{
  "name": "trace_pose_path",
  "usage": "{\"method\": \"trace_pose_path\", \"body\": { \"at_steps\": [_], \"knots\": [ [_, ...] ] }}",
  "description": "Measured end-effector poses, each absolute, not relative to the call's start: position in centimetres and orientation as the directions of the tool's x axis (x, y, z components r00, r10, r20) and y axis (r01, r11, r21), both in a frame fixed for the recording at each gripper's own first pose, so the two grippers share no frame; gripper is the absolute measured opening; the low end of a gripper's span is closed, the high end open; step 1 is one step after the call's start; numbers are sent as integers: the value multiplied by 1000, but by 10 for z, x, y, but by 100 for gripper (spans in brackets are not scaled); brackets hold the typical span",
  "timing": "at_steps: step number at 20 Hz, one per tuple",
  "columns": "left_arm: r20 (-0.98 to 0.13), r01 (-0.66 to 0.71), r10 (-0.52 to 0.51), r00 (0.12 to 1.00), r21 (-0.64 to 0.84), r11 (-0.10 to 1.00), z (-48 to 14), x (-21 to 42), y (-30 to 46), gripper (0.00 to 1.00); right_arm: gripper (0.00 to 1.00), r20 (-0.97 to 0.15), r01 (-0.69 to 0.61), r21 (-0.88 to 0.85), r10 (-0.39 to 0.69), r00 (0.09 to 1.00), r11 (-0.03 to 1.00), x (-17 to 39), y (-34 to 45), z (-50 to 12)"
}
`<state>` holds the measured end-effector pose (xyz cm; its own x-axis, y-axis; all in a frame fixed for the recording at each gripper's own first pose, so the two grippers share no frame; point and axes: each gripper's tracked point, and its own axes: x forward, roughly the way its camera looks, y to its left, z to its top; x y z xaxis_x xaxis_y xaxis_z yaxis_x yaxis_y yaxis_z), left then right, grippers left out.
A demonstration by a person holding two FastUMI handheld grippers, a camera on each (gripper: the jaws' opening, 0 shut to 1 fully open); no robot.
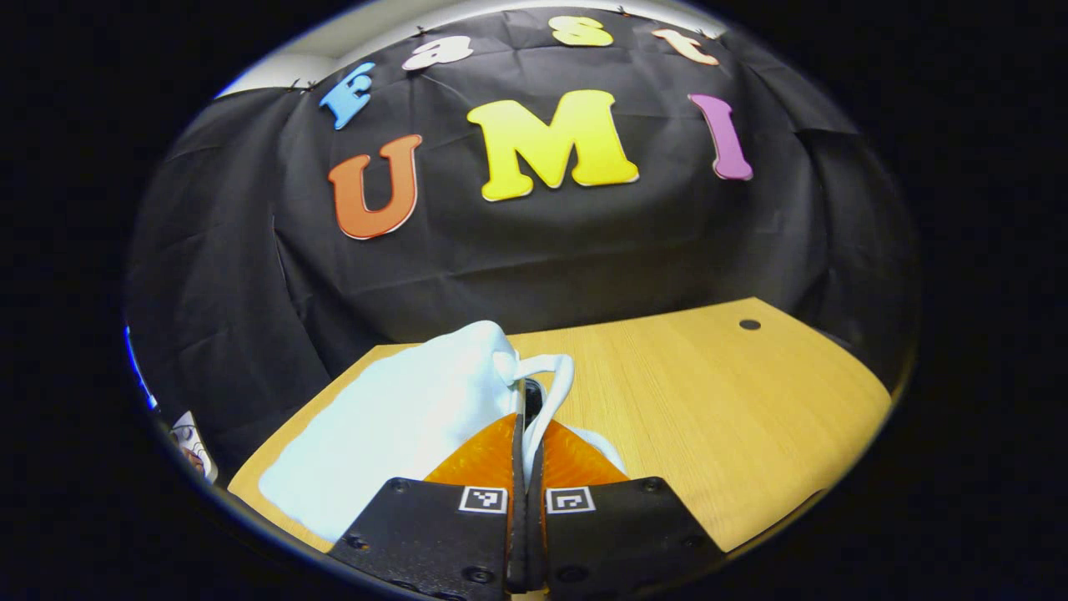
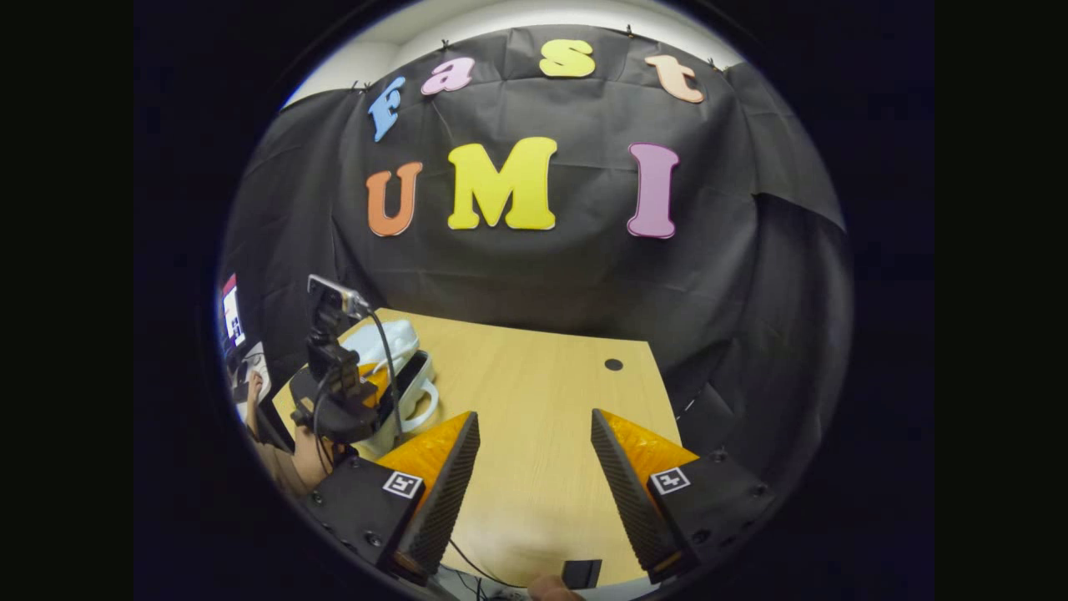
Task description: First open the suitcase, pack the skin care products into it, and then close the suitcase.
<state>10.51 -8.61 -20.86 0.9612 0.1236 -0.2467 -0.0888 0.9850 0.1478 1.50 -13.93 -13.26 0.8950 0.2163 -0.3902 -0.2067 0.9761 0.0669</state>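
Item 1: white suitcase (image 1: 392,417), small, lying at the left end of the wooden worktop (image 1: 709,417), near the black cloth wall. In the right gripper view the suitcase (image 2: 392,342) sits at the far left of the worktop (image 2: 534,392), its loop handle (image 2: 424,402) hanging off the near side.

Item 2: left tool (image 1: 527,409), fingers pressed together on the suitcase's white loop handle (image 1: 551,376), which curves up and over the fingertips. From the right gripper view, the left tool (image 2: 380,386) is seen against the suitcase, with a camera mount and cable above it and a hand (image 2: 300,463) holding it from below.

Item 3: right tool (image 2: 534,434), fingers wide apart, hovering over bare worktop, well apart from the suitcase, gripping nothing.

Item 4: round cable hole (image 2: 613,365) in the worktop, toward the far right corner.

Item 5: small dark block (image 2: 581,573) at the near edge of the worktop.
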Motion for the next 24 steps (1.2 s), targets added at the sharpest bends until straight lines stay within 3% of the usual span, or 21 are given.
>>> {"method": "trace_pose_path", "body": {
  "at_steps": [10, 13, 15, 17, 19, 24],
  "knots": [
    [-291, -59, 145, 946, 285, 957, -244, 104, -105, 7, 81, -438, -178, 84, 197, 877, 980, 16, -131, -155],
    [-324, -24, 107, 940, 249, 968, -247, 109, -114, 27, 81, -430, -162, 79, 180, 885, 984, 17, -134, -148],
    [-350, 12, 66, 934, 217, 976, -247, 111, -123, 33, 80, -422, -147, 75, 164, 892, 986, 17, -137, -142],
    [-364, 87, -23, 931, 161, 983, -242, 113, -146, 63, 80, -407, -130, 68, 147, 901, 989, 20, -140, -132],
    [-336, 61, 2, 942, 176, 982, -221, 113, -141, 99, 80, -383, -119, 63, 134, 914, 991, 24, -141, -119],
    [-255, 46, -19, 967, 100, 994, -150, 105, -126, 98, 80, -307, -84, 60, 98, 946, 995, 33, -135, -82]
  ]
}}
